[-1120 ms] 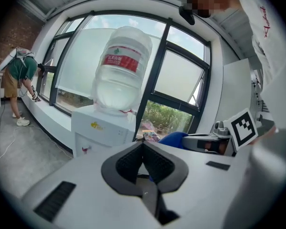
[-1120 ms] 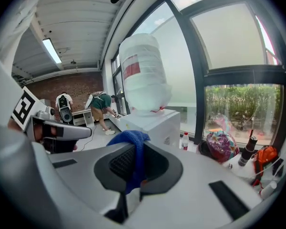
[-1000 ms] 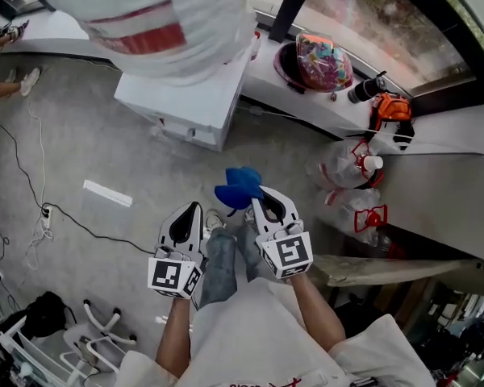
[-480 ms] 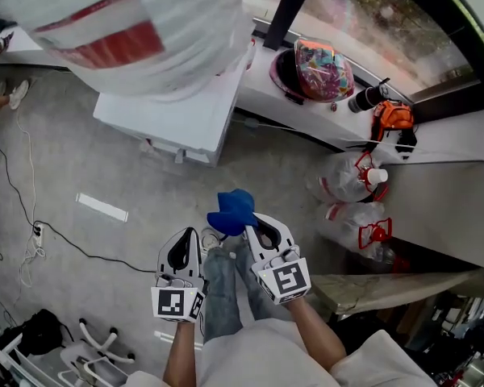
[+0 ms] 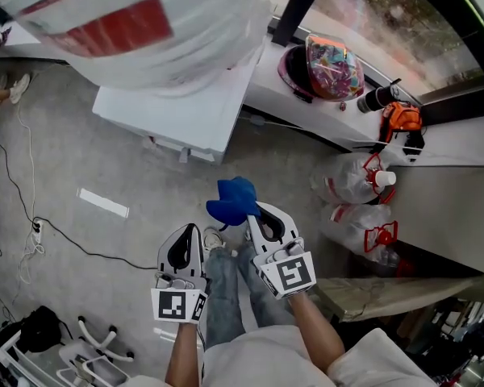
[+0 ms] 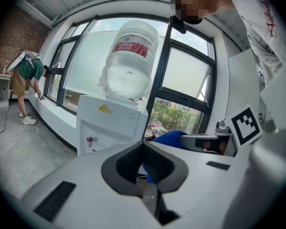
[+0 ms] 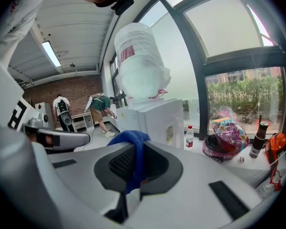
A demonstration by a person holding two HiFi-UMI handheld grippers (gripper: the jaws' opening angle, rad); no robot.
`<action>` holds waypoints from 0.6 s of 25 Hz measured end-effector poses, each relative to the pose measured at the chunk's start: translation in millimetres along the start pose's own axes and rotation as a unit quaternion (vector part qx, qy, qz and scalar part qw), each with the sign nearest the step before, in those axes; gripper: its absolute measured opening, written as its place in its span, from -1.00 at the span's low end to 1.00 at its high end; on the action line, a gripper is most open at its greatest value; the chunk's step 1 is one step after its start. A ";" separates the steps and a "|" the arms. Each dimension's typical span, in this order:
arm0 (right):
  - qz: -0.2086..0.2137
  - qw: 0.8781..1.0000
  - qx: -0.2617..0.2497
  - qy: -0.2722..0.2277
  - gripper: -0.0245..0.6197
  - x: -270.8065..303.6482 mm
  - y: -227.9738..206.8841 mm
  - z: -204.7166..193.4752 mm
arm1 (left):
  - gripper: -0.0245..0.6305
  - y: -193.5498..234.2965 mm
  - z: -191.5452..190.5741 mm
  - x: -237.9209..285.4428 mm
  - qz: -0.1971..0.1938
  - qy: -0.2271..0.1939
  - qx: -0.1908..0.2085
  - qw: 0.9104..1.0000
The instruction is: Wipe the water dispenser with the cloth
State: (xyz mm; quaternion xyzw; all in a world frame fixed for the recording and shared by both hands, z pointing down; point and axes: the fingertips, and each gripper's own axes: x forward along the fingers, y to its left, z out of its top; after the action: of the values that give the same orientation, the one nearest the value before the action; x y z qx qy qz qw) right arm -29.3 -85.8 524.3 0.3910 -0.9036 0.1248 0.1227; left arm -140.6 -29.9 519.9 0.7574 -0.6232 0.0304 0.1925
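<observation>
The white water dispenser point(image 5: 177, 111) stands ahead of me with a big clear bottle point(image 5: 137, 22) upside down on top. It also shows in the left gripper view as the dispenser point(image 6: 109, 123) and in the right gripper view as the dispenser point(image 7: 152, 120). My right gripper point(image 5: 256, 210) is shut on a blue cloth point(image 5: 234, 200), which bunches out past its tips. The same cloth point(image 7: 133, 149) hangs between the pads in the right gripper view. Beside it my left gripper point(image 5: 192, 228) is shut and holds nothing. Both grippers are short of the dispenser, over the floor.
A window sill to the right carries a pink helmet point(image 5: 323, 67), a dark flask point(image 5: 377, 97) and an orange bag point(image 5: 402, 115). Plastic bags with jugs point(image 5: 355, 180) lie below it. A cable point(image 5: 24, 176) and a white strip point(image 5: 102, 203) lie on the floor at left. People point(image 7: 102, 109) stand far off.
Both grippers sit a little lower in the head view and the dispenser looms larger. The blue cloth stays clamped in the right gripper.
</observation>
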 end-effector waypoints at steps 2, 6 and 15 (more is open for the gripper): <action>0.000 1.000 -0.001 -0.008 -0.85 9.0 -2.1 6.7 | -0.89 1.3 -1.6 -1.3 0.002 0.002 -0.002 1.000; 0.002 1.000 -0.009 -0.027 -0.85 35.4 -5.6 21.9 | -0.89 3.0 -4.6 -2.1 0.004 0.004 -0.008 1.000; -0.014 0.999 -0.006 -0.033 -0.85 73.4 -40.6 33.8 | -0.89 8.3 -5.4 0.2 0.009 0.008 -0.021 1.000</action>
State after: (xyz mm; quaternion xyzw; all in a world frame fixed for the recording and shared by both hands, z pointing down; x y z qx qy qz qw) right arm -52.3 -173.2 521.3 0.4072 -0.9022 0.1041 0.0967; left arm -147.5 -29.6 527.0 0.7473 -0.6287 0.0250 0.2135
